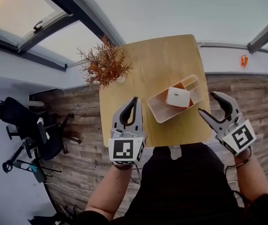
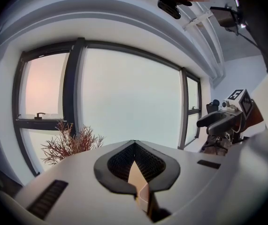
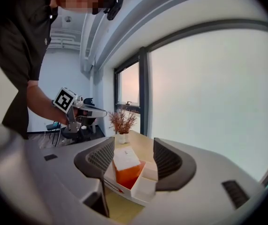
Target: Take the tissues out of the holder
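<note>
A white holder [image 1: 158, 108] sits on the right half of the wooden table [image 1: 157, 55]. An orange tissue pack [image 1: 178, 97] with a white top stands inside it. My right gripper [image 1: 208, 104] hovers just right of the holder, jaws open and empty. In the right gripper view the tissue pack [image 3: 126, 165] and holder [image 3: 142, 191] lie ahead between the open jaws, not touched. My left gripper [image 1: 134, 100] is over the table's near left part, shut with nothing in it. In the left gripper view its jaws [image 2: 134, 144] meet at the tip and point toward the window.
A vase of dried reddish branches [image 1: 104, 64] stands at the table's far left corner. A black office chair [image 1: 23, 123] is on the wood floor to the left. Windows and a sill run behind the table. The person's body is at the near edge.
</note>
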`<act>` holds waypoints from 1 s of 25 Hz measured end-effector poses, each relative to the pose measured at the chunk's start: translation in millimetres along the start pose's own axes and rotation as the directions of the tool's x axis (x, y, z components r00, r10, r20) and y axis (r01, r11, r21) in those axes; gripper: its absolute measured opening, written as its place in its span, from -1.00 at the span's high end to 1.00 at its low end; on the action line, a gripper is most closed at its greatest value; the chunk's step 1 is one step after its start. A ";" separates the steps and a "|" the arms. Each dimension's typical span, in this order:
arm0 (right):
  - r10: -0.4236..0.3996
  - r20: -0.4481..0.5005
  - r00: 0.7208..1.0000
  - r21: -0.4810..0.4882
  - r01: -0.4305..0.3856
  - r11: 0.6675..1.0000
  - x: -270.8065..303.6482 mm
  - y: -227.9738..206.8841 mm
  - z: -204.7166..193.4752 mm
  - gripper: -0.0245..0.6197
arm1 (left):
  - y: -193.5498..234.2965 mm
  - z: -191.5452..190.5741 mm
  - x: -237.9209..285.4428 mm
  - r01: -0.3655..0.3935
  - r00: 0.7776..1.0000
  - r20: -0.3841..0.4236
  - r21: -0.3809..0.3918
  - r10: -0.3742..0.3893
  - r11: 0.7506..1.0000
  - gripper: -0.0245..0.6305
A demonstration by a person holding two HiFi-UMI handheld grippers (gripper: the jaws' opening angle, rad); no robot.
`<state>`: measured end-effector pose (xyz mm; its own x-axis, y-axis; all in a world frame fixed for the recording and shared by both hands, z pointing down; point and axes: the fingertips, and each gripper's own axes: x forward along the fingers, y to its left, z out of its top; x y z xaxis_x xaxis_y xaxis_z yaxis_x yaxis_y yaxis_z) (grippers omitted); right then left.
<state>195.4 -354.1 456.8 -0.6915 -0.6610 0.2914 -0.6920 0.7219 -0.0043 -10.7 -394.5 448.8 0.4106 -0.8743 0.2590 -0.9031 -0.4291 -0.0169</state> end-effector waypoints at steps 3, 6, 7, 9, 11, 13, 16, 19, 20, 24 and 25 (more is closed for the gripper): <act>0.096 -0.023 0.995 -0.036 -0.097 0.995 17.9 7.1 -15.7 0.14 | -0.4 -8.1 8.4 -0.023 1.000 -0.015 -0.007 0.023 1.000 0.91; 0.176 0.007 0.984 -0.082 -0.175 0.981 33.4 18.2 -21.0 -0.20 | -5.9 -12.5 14.0 -0.032 0.999 -0.003 0.006 0.032 0.999 0.91; 0.194 0.008 0.981 -0.090 -0.193 0.977 37.8 21.2 -24.6 -0.22 | -9.5 -13.9 14.8 -0.030 1.000 0.002 0.016 0.030 0.999 0.91; 0.220 -0.003 0.976 -0.090 -0.219 0.972 45.5 24.0 -34.2 -0.24 | -14.4 -19.4 15.5 -0.036 0.999 -0.004 0.012 0.036 0.999 0.91; 0.237 -0.011 0.972 -0.076 -0.237 0.969 51.0 23.4 -42.4 -0.24 | -15.7 -26.8 15.8 -0.054 0.998 -0.020 -0.008 0.054 0.999 0.91; 0.251 -0.021 0.968 -0.064 -0.252 0.966 54.9 21.7 -48.6 -0.24 | -15.5 -33.2 16.2 -0.067 0.997 -0.034 -0.015 0.066 0.998 0.91; 0.270 -0.038 0.962 -0.068 -0.272 0.960 61.8 18.7 -54.2 -0.24 | -13.5 -39.2 17.5 -0.074 0.996 -0.048 -0.014 0.073 0.997 0.91; 0.305 -0.083 0.949 -0.097 -0.312 0.945 70.5 19.5 -64.7 -0.24 | -7.5 -43.9 18.2 -0.092 0.994 -0.058 -0.026 0.090 0.995 0.91; 0.313 -0.095 0.945 -0.103 -0.322 0.941 73.7 19.8 -68.0 -0.24 | -5.5 -46.4 18.4 -0.097 0.993 -0.063 -0.030 0.095 0.995 0.91; 0.340 -0.126 0.932 -0.090 -0.352 0.932 85.7 20.7 -78.2 -0.32 | 2.2 -61.6 21.9 -0.110 0.990 -0.091 -0.042 0.106 0.993 0.91; 0.351 -0.142 0.926 -0.085 -0.364 0.927 88.3 22.2 -82.2 -0.32 | 4.1 -65.0 23.8 -0.113 0.990 -0.094 -0.048 0.108 0.992 0.91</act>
<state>136.0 -379.6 561.1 -0.8533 -0.3296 0.4041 -0.3720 0.9278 -0.0286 -12.9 -402.3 517.6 0.2965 -0.8904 0.3454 -0.9488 -0.3159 0.0001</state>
